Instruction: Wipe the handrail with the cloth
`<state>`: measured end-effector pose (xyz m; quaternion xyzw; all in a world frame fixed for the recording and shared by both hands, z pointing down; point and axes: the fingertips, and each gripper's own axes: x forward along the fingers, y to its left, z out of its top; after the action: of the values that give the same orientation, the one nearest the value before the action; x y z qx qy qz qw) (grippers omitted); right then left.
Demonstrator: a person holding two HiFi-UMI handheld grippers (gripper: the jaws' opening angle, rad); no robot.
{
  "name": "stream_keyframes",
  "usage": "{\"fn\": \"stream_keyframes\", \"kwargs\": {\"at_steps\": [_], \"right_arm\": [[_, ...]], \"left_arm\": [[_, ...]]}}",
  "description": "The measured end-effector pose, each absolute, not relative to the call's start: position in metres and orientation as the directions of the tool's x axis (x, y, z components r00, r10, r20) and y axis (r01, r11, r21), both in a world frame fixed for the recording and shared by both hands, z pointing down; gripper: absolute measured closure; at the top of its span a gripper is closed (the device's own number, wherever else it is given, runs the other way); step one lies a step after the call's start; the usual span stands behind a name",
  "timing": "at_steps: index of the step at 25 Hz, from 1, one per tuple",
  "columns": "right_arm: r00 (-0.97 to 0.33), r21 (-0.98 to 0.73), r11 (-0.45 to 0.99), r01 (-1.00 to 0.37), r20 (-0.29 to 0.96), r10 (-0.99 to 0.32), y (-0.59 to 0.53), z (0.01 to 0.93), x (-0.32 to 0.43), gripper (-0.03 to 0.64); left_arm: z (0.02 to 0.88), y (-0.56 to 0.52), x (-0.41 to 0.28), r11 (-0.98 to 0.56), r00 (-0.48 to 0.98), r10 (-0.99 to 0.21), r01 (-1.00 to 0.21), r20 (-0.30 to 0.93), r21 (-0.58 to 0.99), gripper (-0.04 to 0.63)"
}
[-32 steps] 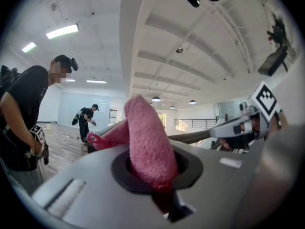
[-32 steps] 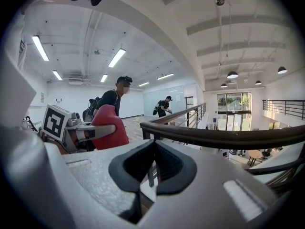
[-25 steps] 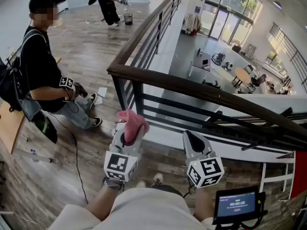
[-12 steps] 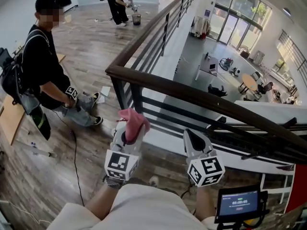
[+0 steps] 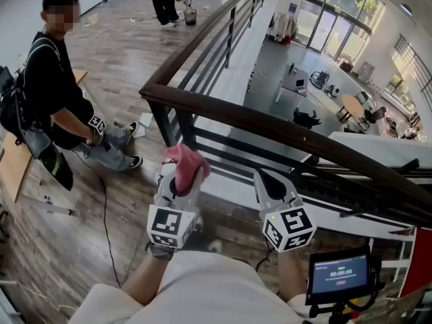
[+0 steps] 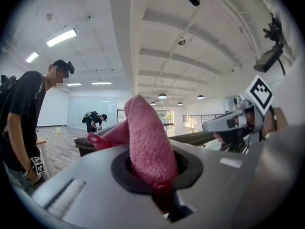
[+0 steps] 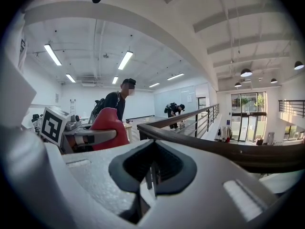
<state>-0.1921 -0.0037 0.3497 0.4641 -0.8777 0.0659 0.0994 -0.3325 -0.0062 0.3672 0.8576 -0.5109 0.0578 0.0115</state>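
Pink cloth (image 5: 187,164) sticks up from the left gripper (image 5: 177,183), whose jaws are clamped on it, near the dark wooden handrail (image 5: 270,125). Beside it, the right gripper (image 5: 268,183) has its jaws together and holds nothing.

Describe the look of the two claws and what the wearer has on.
Both the left claw and right claw have light grey, tapered shells with black lining at the mouth. Each carries a white cube printed with black square markers at its rear. The person wears a pale beige garment.
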Motion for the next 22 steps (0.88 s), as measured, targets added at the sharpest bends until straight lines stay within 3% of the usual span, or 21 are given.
{"fn": "stream_keyframes", "kwargs": {"at_steps": [15, 22], "right_arm": [[-0.556, -0.027, 0.569, -0.822, 0.257, -0.791, -0.062, 0.358, -0.212, 0.614], [-0.552, -0.019, 0.568, -0.823, 0.263, -0.791, -0.135, 0.357, -0.242, 0.614]], "left_arm": [[0.376, -0.063, -0.348, -0.471, 0.466, -0.878, -0.882, 0.111, -0.023, 0.554], [0.378, -0.137, -0.385, -0.451, 0.446, -0.888, -0.893, 0.113, -0.015, 0.554]]}}
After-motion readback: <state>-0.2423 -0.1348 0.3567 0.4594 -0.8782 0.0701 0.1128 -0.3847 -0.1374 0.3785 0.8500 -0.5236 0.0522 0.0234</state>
